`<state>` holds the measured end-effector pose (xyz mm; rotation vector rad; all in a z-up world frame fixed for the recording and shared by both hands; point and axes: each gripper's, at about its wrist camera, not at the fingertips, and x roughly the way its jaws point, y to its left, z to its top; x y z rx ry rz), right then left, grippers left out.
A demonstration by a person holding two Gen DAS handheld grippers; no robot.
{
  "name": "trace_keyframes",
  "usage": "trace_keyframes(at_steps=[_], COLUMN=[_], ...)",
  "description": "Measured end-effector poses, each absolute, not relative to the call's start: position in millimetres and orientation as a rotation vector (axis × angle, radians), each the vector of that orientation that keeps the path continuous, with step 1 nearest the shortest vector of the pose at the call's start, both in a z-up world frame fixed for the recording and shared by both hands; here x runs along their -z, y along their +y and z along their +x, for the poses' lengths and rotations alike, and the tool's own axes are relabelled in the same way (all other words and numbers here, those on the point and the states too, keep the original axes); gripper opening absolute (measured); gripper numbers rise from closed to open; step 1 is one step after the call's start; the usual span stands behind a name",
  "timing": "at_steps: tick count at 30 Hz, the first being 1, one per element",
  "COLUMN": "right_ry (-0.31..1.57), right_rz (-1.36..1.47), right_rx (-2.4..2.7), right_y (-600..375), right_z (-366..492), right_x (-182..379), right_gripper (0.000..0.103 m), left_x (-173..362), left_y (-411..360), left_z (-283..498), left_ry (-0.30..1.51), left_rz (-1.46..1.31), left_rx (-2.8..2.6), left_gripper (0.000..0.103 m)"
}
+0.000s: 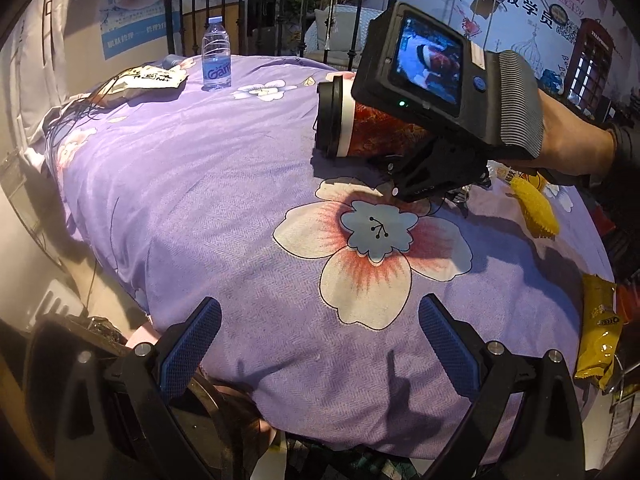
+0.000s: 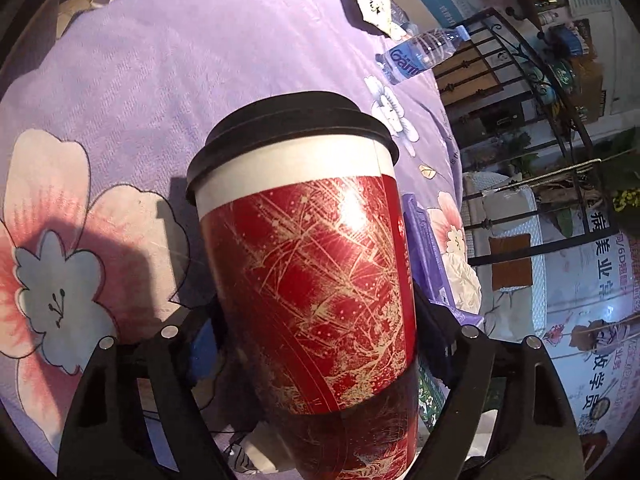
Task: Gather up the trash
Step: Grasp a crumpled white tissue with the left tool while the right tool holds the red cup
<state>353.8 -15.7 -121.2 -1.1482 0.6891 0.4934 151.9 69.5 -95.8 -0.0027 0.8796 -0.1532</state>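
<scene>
Paper cup (image 2: 308,280), red with black lid (image 2: 292,132), fills centre of right wrist frame between right gripper (image 2: 316,344) fingers – pads seem pressed on lower wall, contact itself hidden. Likely light, thin-walled, crushable; glossy sleeve may slip, so grip mid-body, gently. Contents unknown. Cup base cut off at bottom edge. Left gripper (image 1: 320,344) wide, empty, over purple cloth (image 1: 200,184).
</scene>
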Motion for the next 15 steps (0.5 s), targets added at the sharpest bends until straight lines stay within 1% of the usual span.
trace_keyframes(at_steps=[6,12,15], right_ry=[0.645,0.675,0.681], right_rz=[-0.847,-0.39,-0.231], right_rx=[-0.464,-0.395,-0.341], right_y=[-52,-143,-187], right_z=[339,322,306], right_x=[65,9,-4], right_gripper=[0.081,0.081,0.081], left_x=[98,94,93], left_y=[61,41,20], left_z=[163,188,208], left_ry=[0.888,0.882,0.886], left_rz=[-0.007,-0.021,-0.009], left_rx=[0.216,0.292,0.349], left_gripper=[0.097,0.095,0.091])
